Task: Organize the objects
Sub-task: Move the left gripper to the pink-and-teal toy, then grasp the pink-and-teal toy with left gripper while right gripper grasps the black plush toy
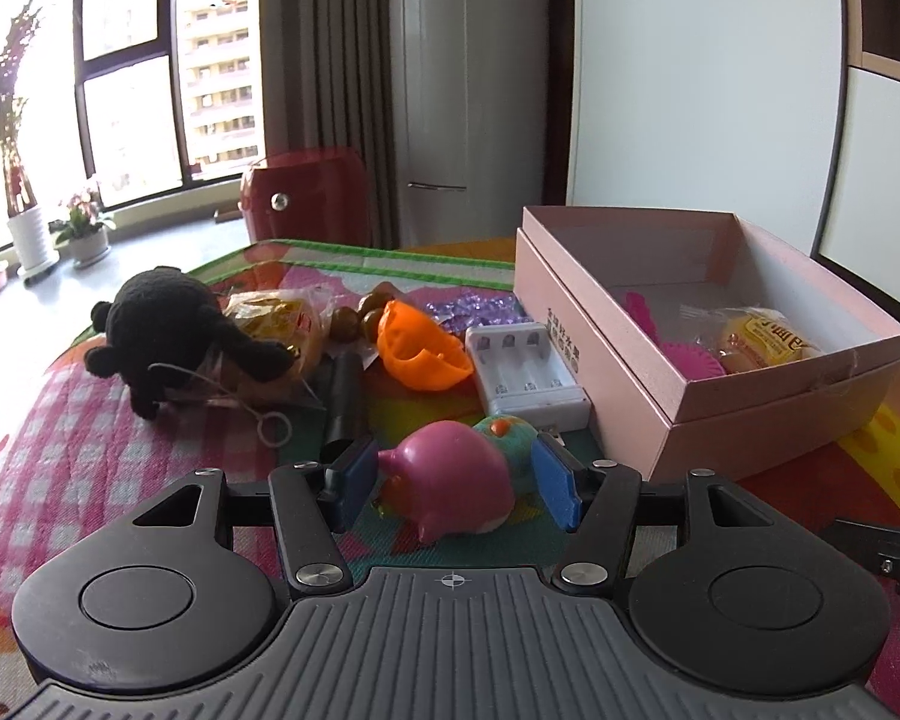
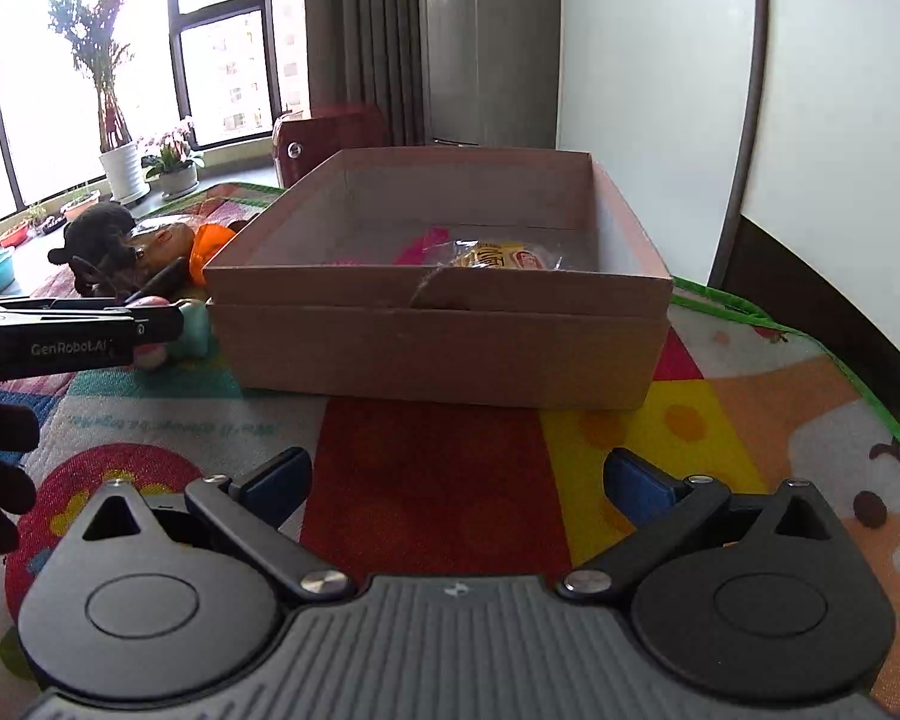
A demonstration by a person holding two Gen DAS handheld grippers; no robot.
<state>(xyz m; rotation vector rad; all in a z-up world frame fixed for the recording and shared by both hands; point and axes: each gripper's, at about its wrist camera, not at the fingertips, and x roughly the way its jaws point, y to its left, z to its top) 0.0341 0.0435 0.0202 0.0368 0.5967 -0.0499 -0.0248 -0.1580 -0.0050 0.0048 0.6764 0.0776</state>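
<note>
Currently left gripper (image 1: 459, 483) low over the play mat (image 1: 120, 438), blue fingers (image 1: 555, 480) apart on either side of a pink squishy toy (image 1: 450, 480), pads close to its sides but contact not clear, so not counted as a grip. Pink squishy toy lying on the mat, near the left front corner of the pink box (image 1: 720, 372), with a teal toy (image 1: 507, 435) touching its far side. Just beyond, white battery charger (image 1: 525, 375) beside the box's left wall, orange plastic piece (image 1: 420, 354) left of the charger, black cylinder (image 1: 342, 402) further left, black plush (image 1: 168, 330) at far left resting against a yellow snack packet (image 1: 276, 324). Purple sparkly bits (image 1: 474, 306) and brown round items (image 1: 366, 315) farther back. Inside the box, a bread packet (image 1: 762, 342) at the right and a pink plastic item (image 1: 684, 354) to its left. Right gripper (image 2: 459, 480) hovering near the front of the box (image 2: 438, 354), fingers (image 2: 636, 486) wide apart, nothing between them, only mat (image 2: 438, 480) below. In the right wrist view, left gripper (image 2: 156, 324) reaching in from the left edge over the pink toy (image 2: 150, 354), gloved hand (image 2: 0, 480) at the left edge. Potted plants (image 1: 30, 228) on the windowsill far behind.
</note>
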